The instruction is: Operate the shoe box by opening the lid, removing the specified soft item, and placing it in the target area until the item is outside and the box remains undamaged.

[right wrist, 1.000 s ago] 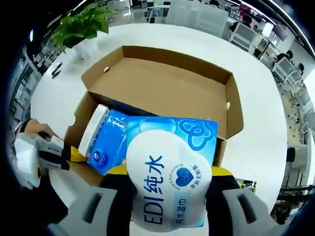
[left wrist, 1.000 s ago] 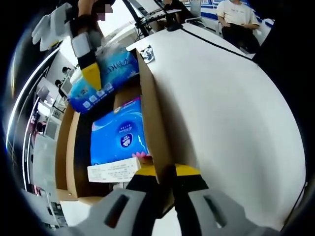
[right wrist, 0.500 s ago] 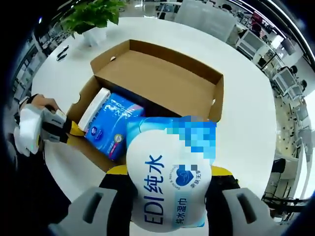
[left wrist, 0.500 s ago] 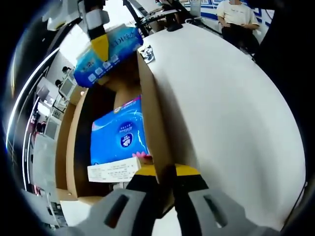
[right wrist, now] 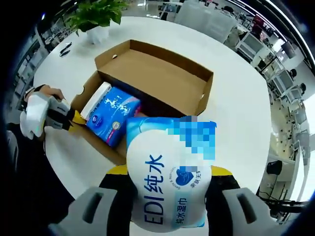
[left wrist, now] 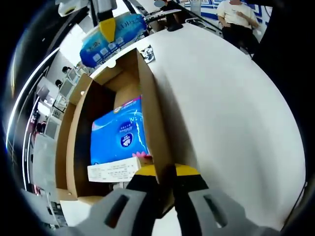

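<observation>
The brown cardboard shoe box (right wrist: 203,93) lies open on a white table, its lid folded back. My right gripper (right wrist: 170,173) is shut on a blue and white pack of wet wipes (right wrist: 170,189), held high above the box. In the left gripper view that pack (left wrist: 114,33) hangs past the box's far end, with the right gripper (left wrist: 106,20) above it. My left gripper (left wrist: 166,170) is shut on the box's side wall (left wrist: 152,118); the left gripper (right wrist: 68,118) sits at the box's left end. A second blue pack (right wrist: 112,116) lies inside.
A white-edged pack (left wrist: 112,171) lies beside the blue one (left wrist: 119,135) in the box. A potted plant (right wrist: 96,14) stands at the table's far edge. A person in white (left wrist: 236,14) sits beyond the table. Bare white tabletop (left wrist: 231,113) spreads right of the box.
My right gripper has carried the wet wipes pack higher and farther from the box, which looks smaller now. My left gripper stays shut on the box wall.
</observation>
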`<action>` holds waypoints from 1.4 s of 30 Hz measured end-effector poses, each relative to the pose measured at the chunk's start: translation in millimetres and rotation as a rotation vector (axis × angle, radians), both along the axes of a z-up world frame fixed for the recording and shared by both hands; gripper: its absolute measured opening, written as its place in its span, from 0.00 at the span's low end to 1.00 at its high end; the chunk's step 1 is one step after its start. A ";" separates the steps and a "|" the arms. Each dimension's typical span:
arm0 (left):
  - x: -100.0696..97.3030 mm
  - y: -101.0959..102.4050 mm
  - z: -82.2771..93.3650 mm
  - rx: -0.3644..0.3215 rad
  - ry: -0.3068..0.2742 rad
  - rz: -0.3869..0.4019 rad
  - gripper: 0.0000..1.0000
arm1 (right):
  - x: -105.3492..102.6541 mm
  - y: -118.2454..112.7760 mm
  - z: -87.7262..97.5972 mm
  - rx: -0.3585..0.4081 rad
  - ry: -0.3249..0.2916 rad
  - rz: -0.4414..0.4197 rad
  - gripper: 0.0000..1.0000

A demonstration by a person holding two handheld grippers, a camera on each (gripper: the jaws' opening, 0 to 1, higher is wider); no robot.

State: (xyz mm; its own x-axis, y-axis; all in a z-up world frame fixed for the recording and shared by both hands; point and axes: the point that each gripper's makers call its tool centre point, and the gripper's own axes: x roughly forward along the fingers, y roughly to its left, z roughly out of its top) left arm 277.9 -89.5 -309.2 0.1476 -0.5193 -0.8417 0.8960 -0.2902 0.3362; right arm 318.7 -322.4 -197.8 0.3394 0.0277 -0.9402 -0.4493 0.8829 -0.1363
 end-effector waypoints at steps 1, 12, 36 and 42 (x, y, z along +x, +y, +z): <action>0.2 0.0 0.0 0.000 0.000 0.001 0.08 | -0.5 -1.2 0.7 -0.002 0.000 0.001 0.58; 0.1 0.2 0.8 0.004 -0.004 0.004 0.08 | -10.8 -23.9 7.0 -0.028 0.002 0.034 0.58; 1.0 3.1 1.0 0.022 -0.018 0.017 0.09 | -32.9 -74.1 17.0 -0.072 0.014 0.059 0.58; 4.8 0.2 -1.8 0.028 -0.022 0.020 0.09 | -39.7 -81.9 15.4 -0.081 0.019 0.067 0.58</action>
